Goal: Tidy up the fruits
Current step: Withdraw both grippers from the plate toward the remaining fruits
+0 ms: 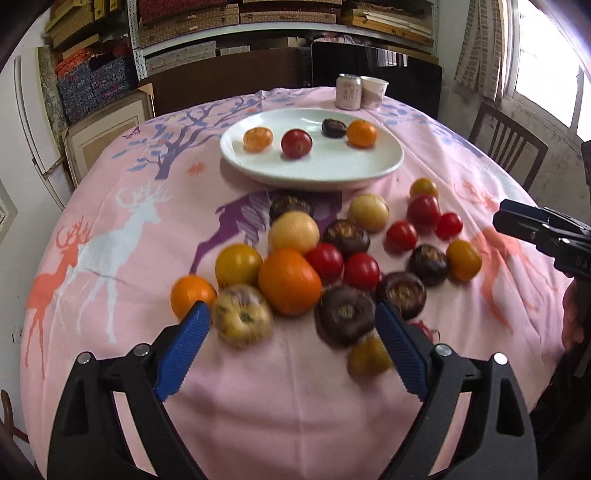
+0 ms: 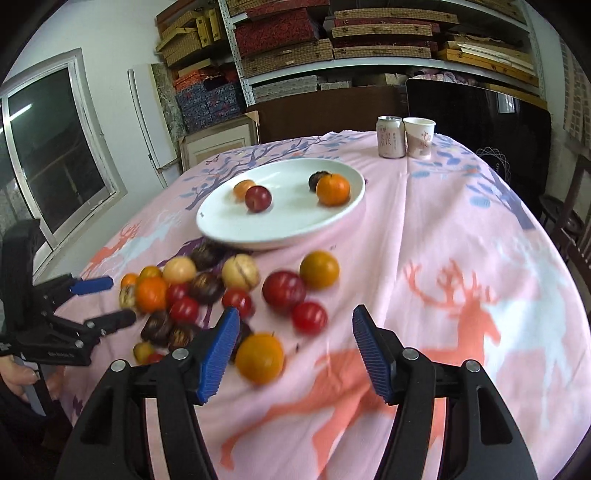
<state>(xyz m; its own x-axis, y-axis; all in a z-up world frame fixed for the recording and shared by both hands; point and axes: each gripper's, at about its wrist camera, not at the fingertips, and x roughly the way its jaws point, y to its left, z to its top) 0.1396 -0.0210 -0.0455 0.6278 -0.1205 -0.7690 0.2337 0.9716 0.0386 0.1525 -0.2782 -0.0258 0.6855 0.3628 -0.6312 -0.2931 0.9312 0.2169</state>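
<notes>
A: Looking along the left gripper (image 1: 293,321), what do you see?

B: Its blue jaws stand wide with nothing gripped. Between the tips lie a pale apple (image 1: 242,319) on the left and a dark purple fruit (image 1: 343,319) on the right, both blurred. Whether the pads touch either, I cannot tell.

A: And the right gripper (image 2: 295,326)?

B: Jaws parted about halfway, empty, over the pink cloth (image 2: 461,229). An orange (image 2: 259,357) lies just beside its left finger (image 2: 218,354); a small red fruit (image 2: 309,316) sits a little farther, between the tips in the view.

A: Where is the rest of the fruit?

B: Loose in a pile (image 1: 332,254) on the cloth, near the plate's near edge: oranges, yellow ones, red ones, dark purple ones, mostly touching. A big orange (image 1: 289,281) sits in the middle of the near side.

A: And beyond that?

B: A white plate (image 1: 332,166) holds four pieces: an orange fruit (image 1: 258,139) far left, a red one (image 1: 296,143) beside it, then a dark one (image 1: 333,127) touching another orange (image 1: 361,133) on the right.

A: Anything farther?

B: A can (image 1: 348,91) and a paper cup (image 1: 373,92) stand side by side at the far edge, with shelves (image 1: 258,22) of boxes behind.
</notes>
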